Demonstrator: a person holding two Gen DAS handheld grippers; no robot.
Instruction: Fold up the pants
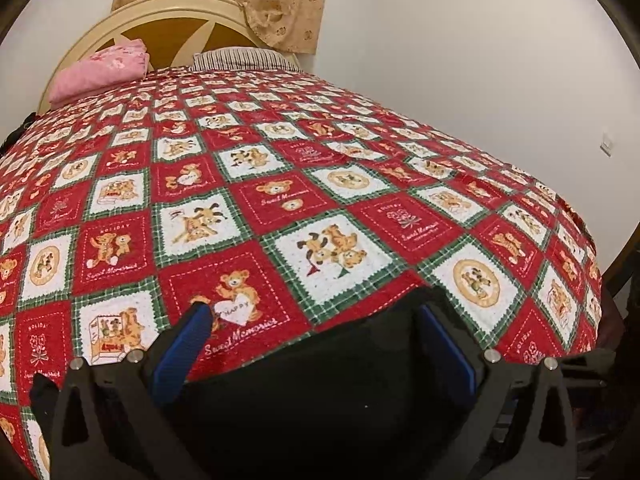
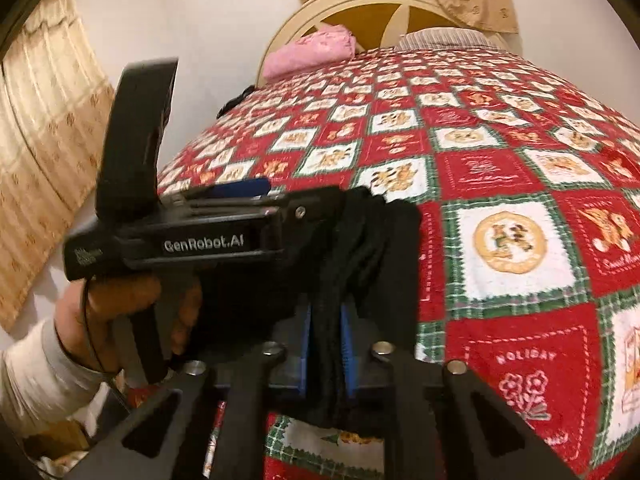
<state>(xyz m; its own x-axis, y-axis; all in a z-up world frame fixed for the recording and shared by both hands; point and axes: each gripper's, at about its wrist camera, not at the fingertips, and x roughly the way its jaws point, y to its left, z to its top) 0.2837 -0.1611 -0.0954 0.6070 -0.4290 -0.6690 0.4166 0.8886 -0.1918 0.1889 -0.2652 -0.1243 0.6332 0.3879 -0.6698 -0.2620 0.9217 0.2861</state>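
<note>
The pants are black fabric. In the left wrist view they (image 1: 340, 368) fill the gap between my left gripper's (image 1: 316, 312) wide-spread blue-padded fingers (image 1: 192, 336), above the near edge of the bed. In the right wrist view my right gripper (image 2: 326, 320) is shut on a bunched fold of the black pants (image 2: 368, 240), held above the quilt. The left gripper's black body (image 2: 200, 236), labelled GenRobot.AI, shows at the left of that view with the hand holding it, next to the bunched pants.
The bed carries a red, white and green teddy-bear quilt (image 1: 280, 184). A folded pink cloth (image 1: 100, 72) and a striped pillow (image 1: 244, 58) lie at the rounded headboard (image 1: 168, 12). Beige curtains (image 2: 44, 140) hang at left; a white wall (image 1: 480, 60) is at right.
</note>
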